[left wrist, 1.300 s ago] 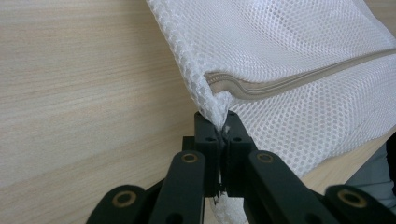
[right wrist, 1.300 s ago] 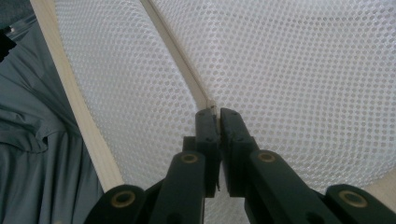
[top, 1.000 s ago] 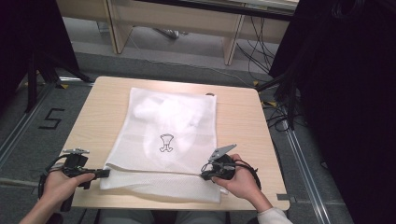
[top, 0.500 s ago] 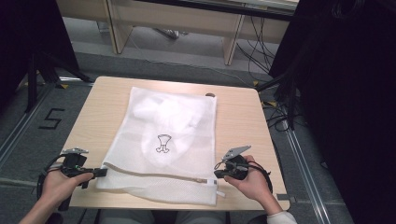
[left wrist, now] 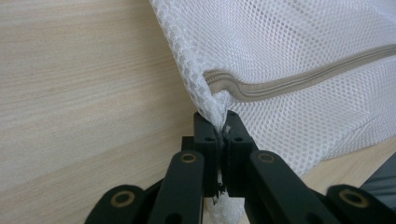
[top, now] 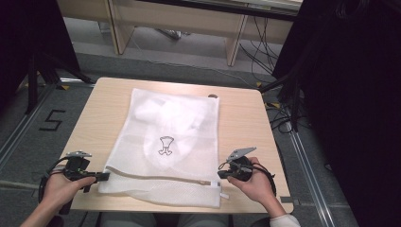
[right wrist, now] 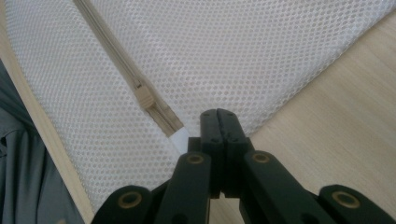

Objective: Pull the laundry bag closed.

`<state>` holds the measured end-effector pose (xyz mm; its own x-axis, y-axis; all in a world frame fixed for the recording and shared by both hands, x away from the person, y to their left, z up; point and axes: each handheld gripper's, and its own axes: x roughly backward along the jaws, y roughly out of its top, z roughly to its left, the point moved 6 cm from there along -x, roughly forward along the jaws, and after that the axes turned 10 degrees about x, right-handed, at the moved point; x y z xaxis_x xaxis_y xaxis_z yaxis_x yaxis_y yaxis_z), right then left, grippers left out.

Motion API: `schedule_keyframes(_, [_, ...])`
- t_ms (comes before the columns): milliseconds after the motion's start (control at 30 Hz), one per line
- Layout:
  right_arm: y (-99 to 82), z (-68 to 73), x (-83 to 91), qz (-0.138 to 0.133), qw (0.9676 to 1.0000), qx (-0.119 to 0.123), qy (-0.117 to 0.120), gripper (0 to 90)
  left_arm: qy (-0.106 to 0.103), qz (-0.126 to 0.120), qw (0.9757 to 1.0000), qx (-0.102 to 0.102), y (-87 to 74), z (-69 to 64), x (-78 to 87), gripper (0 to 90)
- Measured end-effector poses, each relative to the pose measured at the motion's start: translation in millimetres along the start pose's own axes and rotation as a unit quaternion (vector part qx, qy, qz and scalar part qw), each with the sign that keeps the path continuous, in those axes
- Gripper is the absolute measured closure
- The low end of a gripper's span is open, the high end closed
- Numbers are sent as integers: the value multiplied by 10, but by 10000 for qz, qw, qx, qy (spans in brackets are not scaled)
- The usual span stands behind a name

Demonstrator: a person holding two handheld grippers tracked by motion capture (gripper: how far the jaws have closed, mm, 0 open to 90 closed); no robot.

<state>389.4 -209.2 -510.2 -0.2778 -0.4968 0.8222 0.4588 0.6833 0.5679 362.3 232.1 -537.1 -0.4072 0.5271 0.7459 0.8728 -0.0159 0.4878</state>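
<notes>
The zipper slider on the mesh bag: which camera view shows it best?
The right gripper view: the beige zipper slider sits close and sharp near the zipper's end on the mesh bag. The high view shows the zipper as a thin line; the left gripper view shows the zipper's other end.

White honeycomb-mesh laundry bag with beige zipper, small black emblem; pale wood-grain table; black tongs.

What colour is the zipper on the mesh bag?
Beige, on the white mesh bag; the zipper shows best in the left gripper view.
</notes>
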Motion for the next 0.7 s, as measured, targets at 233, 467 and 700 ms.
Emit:
schedule_keyframes(233, [3, -19, -23, -61, 10000, 57, -41, 876, 65, 40, 10000, -52, -9, 2, 6, 854])
schedule_keyframes(467, [3, -62, -48, -318, 9989, -198, -281, 746, 104, -242, 9990, -361, -35, 13, 95, 698])
schedule_keyframes(700, [-5, -253, -24, -677, 9930, -456, -858, 583, 558, -2060, 9765, -290, 221, 24, 365, 434])
